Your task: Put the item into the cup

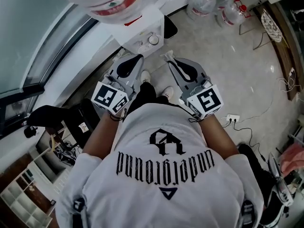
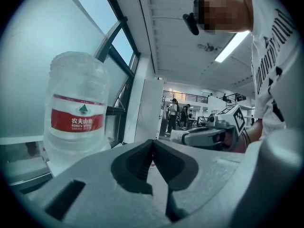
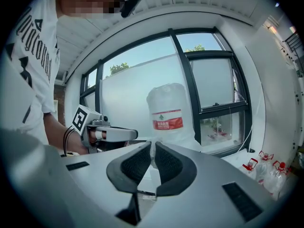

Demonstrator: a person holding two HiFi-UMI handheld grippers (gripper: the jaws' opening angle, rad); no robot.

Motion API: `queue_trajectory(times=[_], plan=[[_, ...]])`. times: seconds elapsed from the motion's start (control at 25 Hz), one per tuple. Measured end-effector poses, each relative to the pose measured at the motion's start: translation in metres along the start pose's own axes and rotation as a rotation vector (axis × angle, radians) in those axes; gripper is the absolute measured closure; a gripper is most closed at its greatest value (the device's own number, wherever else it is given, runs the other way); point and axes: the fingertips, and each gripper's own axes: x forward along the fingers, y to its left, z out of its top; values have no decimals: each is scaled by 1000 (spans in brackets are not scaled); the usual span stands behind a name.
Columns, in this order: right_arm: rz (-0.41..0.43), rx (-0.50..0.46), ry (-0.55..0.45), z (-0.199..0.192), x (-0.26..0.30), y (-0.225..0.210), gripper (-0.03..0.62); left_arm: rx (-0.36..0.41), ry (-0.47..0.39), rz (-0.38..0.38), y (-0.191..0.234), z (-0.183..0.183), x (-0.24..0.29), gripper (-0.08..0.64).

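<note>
Left gripper (image 1: 138,57) (image 2: 153,144): jaws closed tip to tip, nothing held; right gripper (image 1: 169,57) (image 3: 151,146): jaws drawn together but for a thin slit at the tips, nothing held; both side by side in front of the person. Large clear water bottle (image 1: 111,1) (image 2: 78,113) (image 3: 169,113), red label, on a white dispenser (image 1: 145,32) just beyond the grippers, fill level not readable; red-capped water jugs (image 1: 216,4) (image 3: 266,172) on the floor, far right. Cup and item: location cannot be told from any view.
</note>
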Motion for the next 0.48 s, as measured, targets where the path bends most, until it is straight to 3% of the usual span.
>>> queue_trajectory(times=[0.2, 0.48], plan=[[-6, 10, 30, -12, 12, -15, 558, 64, 52, 3, 14, -19, 14, 545], [-31, 37, 103, -48, 38, -34, 558, 34, 99, -26, 39, -52, 34, 545]])
